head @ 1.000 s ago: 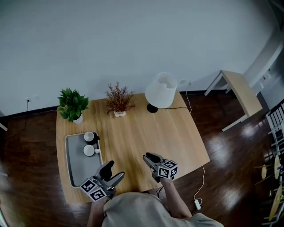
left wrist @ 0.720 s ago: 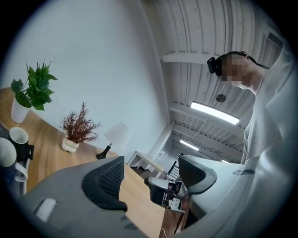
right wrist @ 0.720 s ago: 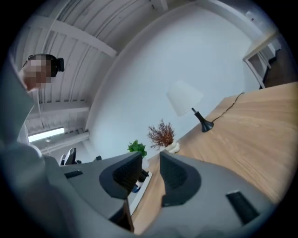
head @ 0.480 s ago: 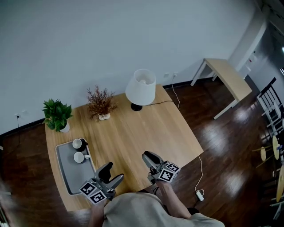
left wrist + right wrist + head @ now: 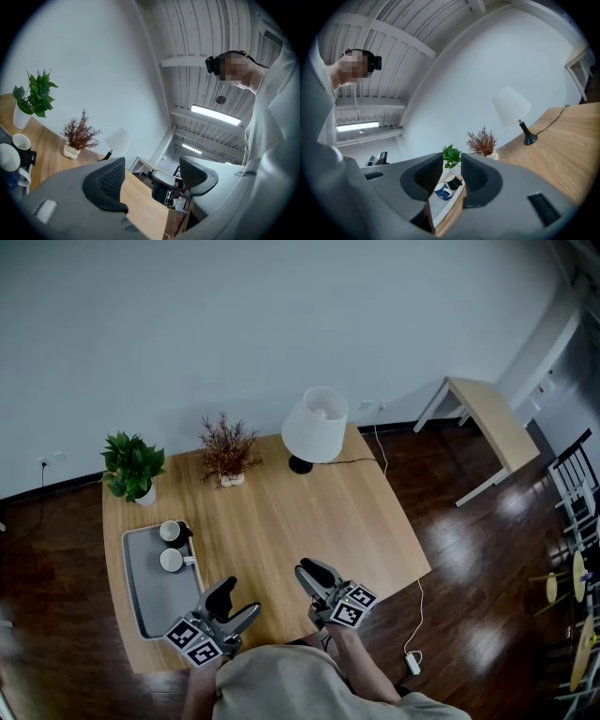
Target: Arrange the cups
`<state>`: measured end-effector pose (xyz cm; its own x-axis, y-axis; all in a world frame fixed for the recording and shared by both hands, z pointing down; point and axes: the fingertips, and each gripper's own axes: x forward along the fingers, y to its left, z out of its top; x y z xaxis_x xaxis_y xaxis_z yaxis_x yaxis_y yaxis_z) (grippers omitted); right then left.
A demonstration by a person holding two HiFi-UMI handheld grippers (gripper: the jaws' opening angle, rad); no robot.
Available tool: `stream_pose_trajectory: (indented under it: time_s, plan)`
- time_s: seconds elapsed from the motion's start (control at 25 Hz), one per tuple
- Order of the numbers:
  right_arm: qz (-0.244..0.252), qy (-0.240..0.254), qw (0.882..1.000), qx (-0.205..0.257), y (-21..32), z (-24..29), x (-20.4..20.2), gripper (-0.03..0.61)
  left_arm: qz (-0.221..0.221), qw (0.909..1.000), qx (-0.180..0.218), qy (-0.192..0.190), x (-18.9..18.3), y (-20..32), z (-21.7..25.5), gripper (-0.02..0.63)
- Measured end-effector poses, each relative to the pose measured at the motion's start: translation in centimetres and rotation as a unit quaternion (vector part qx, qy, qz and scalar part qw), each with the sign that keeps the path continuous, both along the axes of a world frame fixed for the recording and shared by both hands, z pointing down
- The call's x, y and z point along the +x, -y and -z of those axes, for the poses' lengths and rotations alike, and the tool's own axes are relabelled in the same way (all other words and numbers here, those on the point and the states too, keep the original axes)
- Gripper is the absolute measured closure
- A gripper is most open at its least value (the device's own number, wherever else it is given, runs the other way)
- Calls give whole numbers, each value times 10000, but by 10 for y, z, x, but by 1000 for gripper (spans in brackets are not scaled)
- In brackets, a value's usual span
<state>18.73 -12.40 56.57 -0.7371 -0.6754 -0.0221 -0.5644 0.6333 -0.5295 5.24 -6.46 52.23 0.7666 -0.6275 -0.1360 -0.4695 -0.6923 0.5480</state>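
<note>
One wooden table (image 5: 309, 512) carries a grey tray (image 5: 150, 601) along its left edge. At the near edge, the left gripper (image 5: 244, 595) holds its jaws spread wide and empty. Beside it, the right gripper (image 5: 309, 572) shows only a narrow, empty gap between its jaws. Far cup (image 5: 170, 531) and near cup (image 5: 172, 560) stand side by side at the tray's far end.

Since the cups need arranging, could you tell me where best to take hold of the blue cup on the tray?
Probably its white handle: the blue cup stands upright, handle jutting toward the table's middle, clear of the black cup behind. Come in from that open side, jaws closing across it.
</note>
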Motion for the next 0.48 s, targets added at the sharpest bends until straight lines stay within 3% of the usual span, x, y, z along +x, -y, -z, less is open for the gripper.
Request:
stream_pose_trajectory:
  time_s: [0.48]
  plan:
    - [103, -329, 9992, 186, -9, 11, -12, 462, 27, 10000, 88, -17, -3, -8, 4, 259]
